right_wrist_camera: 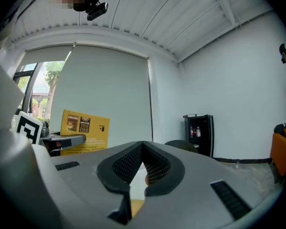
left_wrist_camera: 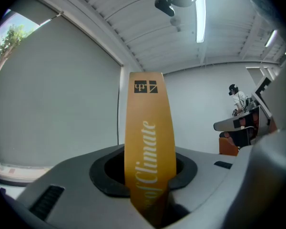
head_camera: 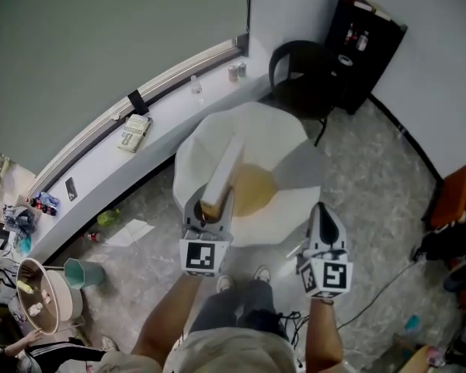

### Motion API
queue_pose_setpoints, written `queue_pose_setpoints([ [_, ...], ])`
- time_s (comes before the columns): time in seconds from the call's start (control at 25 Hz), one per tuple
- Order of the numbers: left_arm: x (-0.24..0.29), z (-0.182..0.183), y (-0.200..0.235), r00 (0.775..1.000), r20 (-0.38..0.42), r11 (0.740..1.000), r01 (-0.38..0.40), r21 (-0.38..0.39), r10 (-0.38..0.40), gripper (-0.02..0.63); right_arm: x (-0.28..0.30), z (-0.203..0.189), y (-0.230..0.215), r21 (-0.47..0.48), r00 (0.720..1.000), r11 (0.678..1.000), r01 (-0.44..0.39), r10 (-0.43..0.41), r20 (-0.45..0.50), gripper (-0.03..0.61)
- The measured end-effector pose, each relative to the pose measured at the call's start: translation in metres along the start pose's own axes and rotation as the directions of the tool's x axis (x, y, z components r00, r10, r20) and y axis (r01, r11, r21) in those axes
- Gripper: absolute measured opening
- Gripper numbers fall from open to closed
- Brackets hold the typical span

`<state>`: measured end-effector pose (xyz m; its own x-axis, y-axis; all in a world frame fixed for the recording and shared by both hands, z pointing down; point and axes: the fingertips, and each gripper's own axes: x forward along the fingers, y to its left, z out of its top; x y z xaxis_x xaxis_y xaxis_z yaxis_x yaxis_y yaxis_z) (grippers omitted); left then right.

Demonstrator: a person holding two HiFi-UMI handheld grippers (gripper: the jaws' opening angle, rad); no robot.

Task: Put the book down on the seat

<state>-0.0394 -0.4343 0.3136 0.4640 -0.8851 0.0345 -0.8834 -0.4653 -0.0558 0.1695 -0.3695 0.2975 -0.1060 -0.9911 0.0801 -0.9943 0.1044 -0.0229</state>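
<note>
The book [head_camera: 224,171] has a yellow cover and white page edges. It stands upright in my left gripper [head_camera: 215,201], just above the near left part of a wide white seat [head_camera: 289,152] with a yellow patch [head_camera: 256,189] in its middle. In the left gripper view the book's yellow spine [left_wrist_camera: 150,137] rises between the jaws, which are shut on it. My right gripper [head_camera: 320,210] hovers at the seat's near right edge, shut, with nothing in it. In the right gripper view its tips [right_wrist_camera: 143,149] meet, and the book's cover [right_wrist_camera: 83,129] shows at the left.
A black chair [head_camera: 299,74] and a black cabinet [head_camera: 366,47] stand behind the seat. A long window ledge [head_camera: 101,165] holds a booklet [head_camera: 135,132] and cans [head_camera: 235,71]. An orange chair [head_camera: 455,196] is at the right, a teal bucket [head_camera: 83,273] at the left.
</note>
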Motion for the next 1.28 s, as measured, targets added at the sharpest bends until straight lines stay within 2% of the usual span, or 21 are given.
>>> queue_pose_setpoints([
  [0.08, 0.018, -0.026, -0.010, 0.999, -0.053, 1.000, 0.002, -0.002, -0.002, 0.152, 0.012, -0.017, -0.014, 0.011, 1.000, 1.000, -0.009, 0.009, -0.024, 0.000],
  [0.28, 0.064, -0.092, -0.028, 0.992, -0.128, 1.000, 0.000, -0.020, -0.003, 0.151, 0.042, -0.063, -0.040, 0.028, 0.996, 0.999, -0.025, 0.027, -0.082, 0.000],
  [0.44, 0.089, -0.153, -0.031, 0.976, -0.217, 0.999, -0.018, -0.035, 0.010, 0.152, 0.061, -0.113, -0.052, 0.054, 0.987, 0.998, -0.034, 0.042, -0.152, 0.000],
  [0.64, 0.108, -0.251, -0.031, 0.941, -0.337, 0.994, -0.065, -0.087, 0.032, 0.152, 0.084, -0.185, -0.063, 0.064, 0.971, 0.997, -0.048, 0.062, -0.229, 0.000],
  [0.92, 0.118, -0.393, -0.024, 0.890, -0.452, 0.988, -0.121, -0.099, 0.064, 0.152, 0.107, -0.303, -0.059, 0.069, 0.939, 0.995, -0.077, 0.096, -0.329, 0.000],
  [1.12, 0.121, -0.492, -0.024, 0.844, -0.533, 0.984, -0.139, -0.113, 0.058, 0.151, 0.114, -0.378, -0.047, 0.072, 0.912, 0.992, -0.106, 0.125, -0.390, 0.000],
  [1.28, 0.128, -0.548, -0.029, 0.810, -0.582, 0.987, -0.141, -0.073, 0.072, 0.151, 0.114, -0.427, -0.042, 0.077, 0.892, 0.990, -0.117, 0.139, -0.430, 0.000],
])
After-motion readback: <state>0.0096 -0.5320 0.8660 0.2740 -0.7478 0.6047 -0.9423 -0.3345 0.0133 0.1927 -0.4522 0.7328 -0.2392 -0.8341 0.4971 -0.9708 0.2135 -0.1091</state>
